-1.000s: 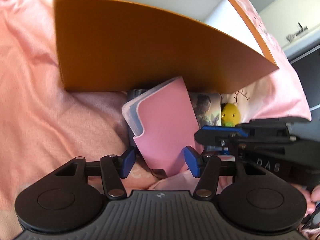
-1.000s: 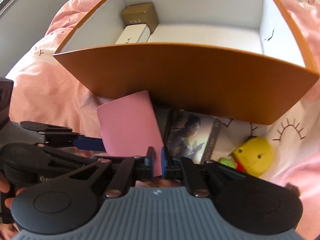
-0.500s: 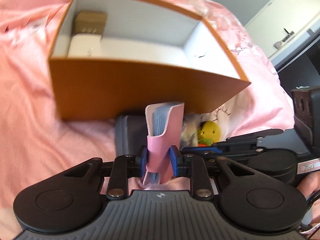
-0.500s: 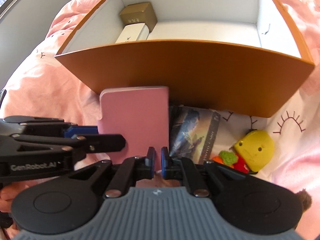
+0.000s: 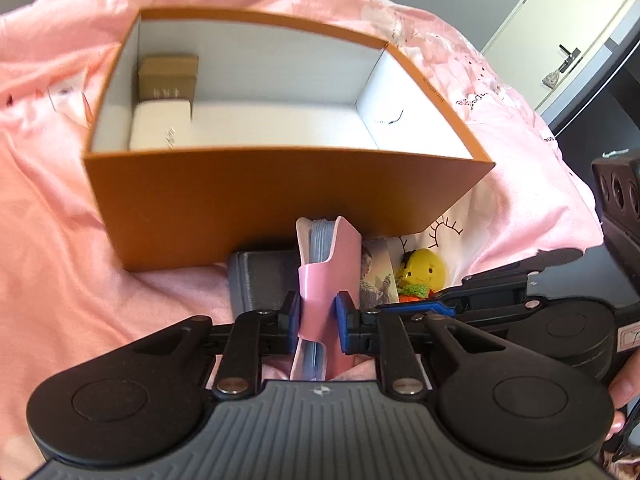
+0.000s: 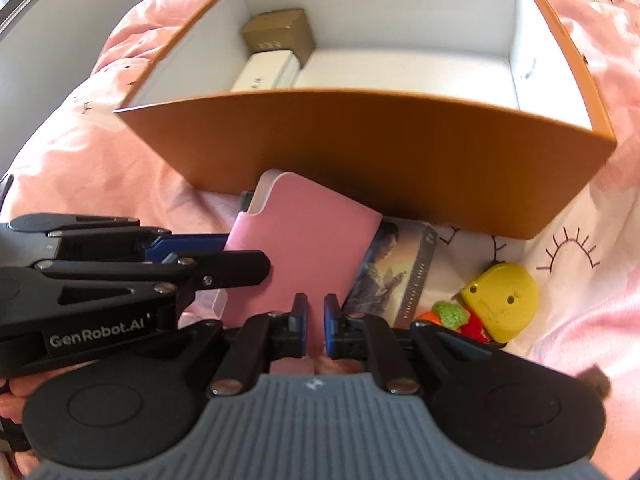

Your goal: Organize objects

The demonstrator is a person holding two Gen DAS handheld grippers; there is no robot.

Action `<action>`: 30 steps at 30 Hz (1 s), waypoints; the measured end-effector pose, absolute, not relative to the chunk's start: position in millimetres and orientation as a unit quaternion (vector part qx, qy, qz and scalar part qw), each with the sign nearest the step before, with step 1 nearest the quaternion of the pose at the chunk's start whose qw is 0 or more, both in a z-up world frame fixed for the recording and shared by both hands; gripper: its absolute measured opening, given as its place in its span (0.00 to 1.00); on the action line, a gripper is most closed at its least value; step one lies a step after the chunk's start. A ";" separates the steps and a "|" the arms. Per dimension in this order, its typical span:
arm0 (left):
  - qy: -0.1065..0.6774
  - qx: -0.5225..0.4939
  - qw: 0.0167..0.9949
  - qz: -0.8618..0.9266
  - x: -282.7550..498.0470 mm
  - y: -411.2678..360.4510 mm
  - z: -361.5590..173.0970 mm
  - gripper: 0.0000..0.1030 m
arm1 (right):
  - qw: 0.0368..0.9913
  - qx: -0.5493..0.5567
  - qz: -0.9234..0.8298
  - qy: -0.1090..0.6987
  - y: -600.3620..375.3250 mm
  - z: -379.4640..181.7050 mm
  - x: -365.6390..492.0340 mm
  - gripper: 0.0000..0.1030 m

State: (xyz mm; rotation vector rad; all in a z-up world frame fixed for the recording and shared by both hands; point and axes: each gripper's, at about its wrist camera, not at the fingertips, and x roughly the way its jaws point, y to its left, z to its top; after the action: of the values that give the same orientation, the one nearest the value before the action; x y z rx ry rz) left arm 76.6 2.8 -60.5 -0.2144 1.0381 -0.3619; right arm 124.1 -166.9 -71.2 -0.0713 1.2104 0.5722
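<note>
Pink card holder (image 5: 326, 276), a slim soft-cover wallet with a stack of pale blue sleeves showing at its open edge, stands on edge between the blue pads of the left gripper (image 5: 318, 312), just in front of the orange box (image 5: 280, 196). Its jaws are closing on it, and the cover already bows inward where the pads press. The right gripper (image 6: 316, 330) sits with its jaws narrow, almost together, low against the holder's lower edge; whether it pinches the cover I cannot tell.

Risk, as I judge it: the glossy, flexible cover could slide or fold under a tight squeeze, letting the sleeves fan out or the holder twist as it is lifted over the box's stiff cardboard wall. Clipping that rim could tip it out.

Inside the white-lined box lie a tan carton (image 5: 168, 76) and a white carton (image 5: 160, 126). Beside the holder, on the soft pink bedding (image 5: 52, 240), rest a grey case (image 5: 260, 280), a glossy picture card (image 6: 394, 268) and a rounded yellow crocheted toy (image 6: 500, 302).
</note>
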 end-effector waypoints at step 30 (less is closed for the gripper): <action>0.453 -0.087 0.884 -0.077 8.9 61.5 -6.7 0.17 | 0.687 -0.103 0.350 0.628 -174.0 -50.2 25.0 0.30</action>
State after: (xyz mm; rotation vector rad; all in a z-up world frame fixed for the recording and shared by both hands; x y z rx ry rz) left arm 8.9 61.5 -6.7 -0.1820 0.9426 -0.1601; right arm 25.0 -174.0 -50.2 -0.2317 1.4052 0.7843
